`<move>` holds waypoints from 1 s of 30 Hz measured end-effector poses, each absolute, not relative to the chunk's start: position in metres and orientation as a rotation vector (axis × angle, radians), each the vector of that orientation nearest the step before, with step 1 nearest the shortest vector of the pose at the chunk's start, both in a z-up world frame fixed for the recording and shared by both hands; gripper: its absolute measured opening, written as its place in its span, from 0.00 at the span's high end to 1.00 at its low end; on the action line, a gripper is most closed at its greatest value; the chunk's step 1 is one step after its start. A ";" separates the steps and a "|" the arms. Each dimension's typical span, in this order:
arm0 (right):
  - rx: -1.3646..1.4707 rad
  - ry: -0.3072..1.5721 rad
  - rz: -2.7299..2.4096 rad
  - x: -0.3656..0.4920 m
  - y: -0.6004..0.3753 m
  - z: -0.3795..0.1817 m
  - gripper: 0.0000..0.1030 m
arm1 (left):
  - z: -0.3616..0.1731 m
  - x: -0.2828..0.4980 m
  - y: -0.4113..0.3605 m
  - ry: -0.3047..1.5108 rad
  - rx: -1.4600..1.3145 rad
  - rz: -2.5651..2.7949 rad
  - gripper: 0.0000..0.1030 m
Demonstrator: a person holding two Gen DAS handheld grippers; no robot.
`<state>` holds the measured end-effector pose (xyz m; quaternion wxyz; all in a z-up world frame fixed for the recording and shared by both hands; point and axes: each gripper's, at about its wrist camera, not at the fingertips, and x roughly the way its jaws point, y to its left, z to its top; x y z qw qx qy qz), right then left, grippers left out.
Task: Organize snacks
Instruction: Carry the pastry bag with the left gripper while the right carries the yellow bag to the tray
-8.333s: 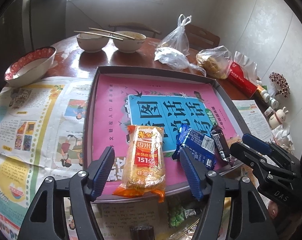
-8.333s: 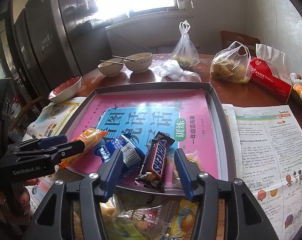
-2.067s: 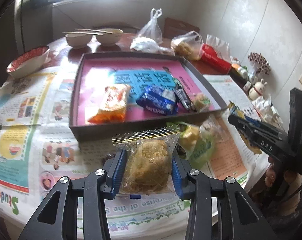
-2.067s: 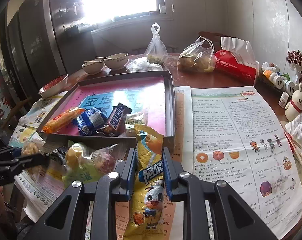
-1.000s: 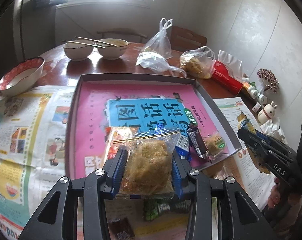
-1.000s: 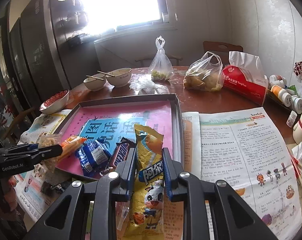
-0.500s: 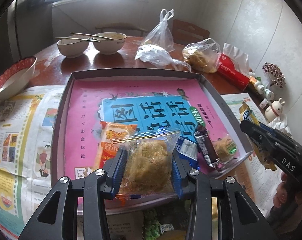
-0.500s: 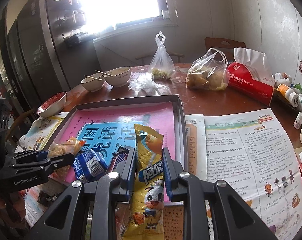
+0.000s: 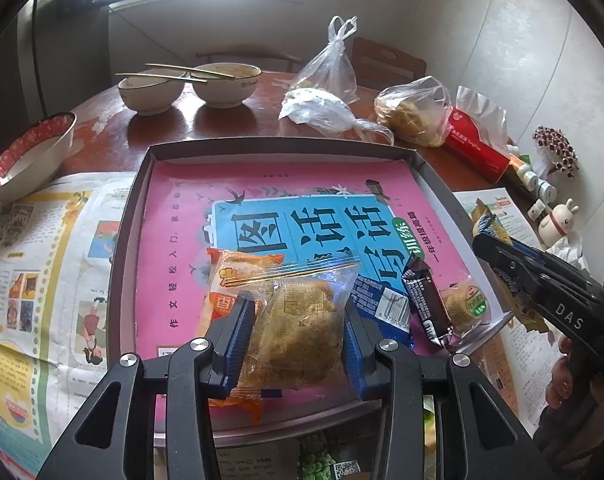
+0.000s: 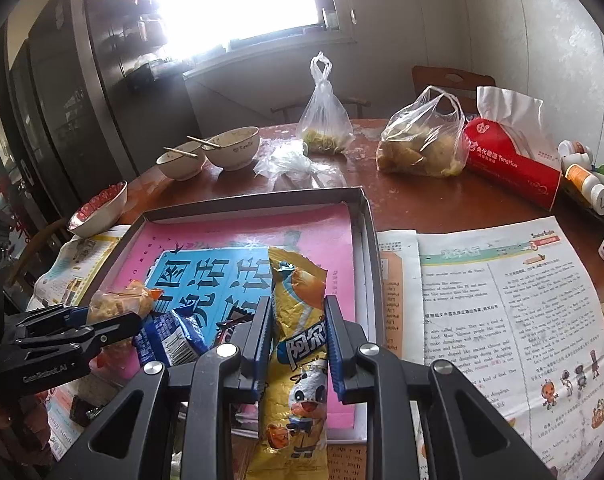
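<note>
Over the tray [image 9: 134, 216]: snacks are lying on pink paper.
Left gripper [image 9: 298, 336] is clenching a clear-wrapped pastry [image 9: 298, 320]; right gripper [image 10: 298, 336] is clenching a yellow snack packet [image 10: 300, 344].

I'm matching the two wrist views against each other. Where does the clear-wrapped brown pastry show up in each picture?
Left wrist view: the clear-wrapped pastry sits low in the centre, clamped between the left tongs, over the tray's near edge.
Right wrist view: the same pastry is at the left edge, sticking out of the left tongs, seen side-on.
Shared landmark: the blue snack packet lying in the tray beside it.
</note>
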<state>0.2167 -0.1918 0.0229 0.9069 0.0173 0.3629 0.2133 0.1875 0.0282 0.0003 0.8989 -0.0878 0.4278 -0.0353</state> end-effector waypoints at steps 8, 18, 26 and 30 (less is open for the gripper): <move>0.037 0.775 0.438 0.224 -0.191 0.018 0.76 | 0.001 0.193 0.026 0.902 -0.179 -0.065 0.58; 0.004 0.805 0.405 0.231 -0.188 0.011 0.75 | 0.003 0.198 0.021 0.929 -0.176 -0.073 0.58; -0.024 0.814 0.392 0.235 -0.183 0.007 0.75 | 0.003 0.201 0.020 0.946 -0.172 -0.081 0.58; -0.012 0.830 0.389 0.237 -0.185 0.005 0.75 | 0.003 0.202 0.018 0.952 -0.174 -0.085 0.58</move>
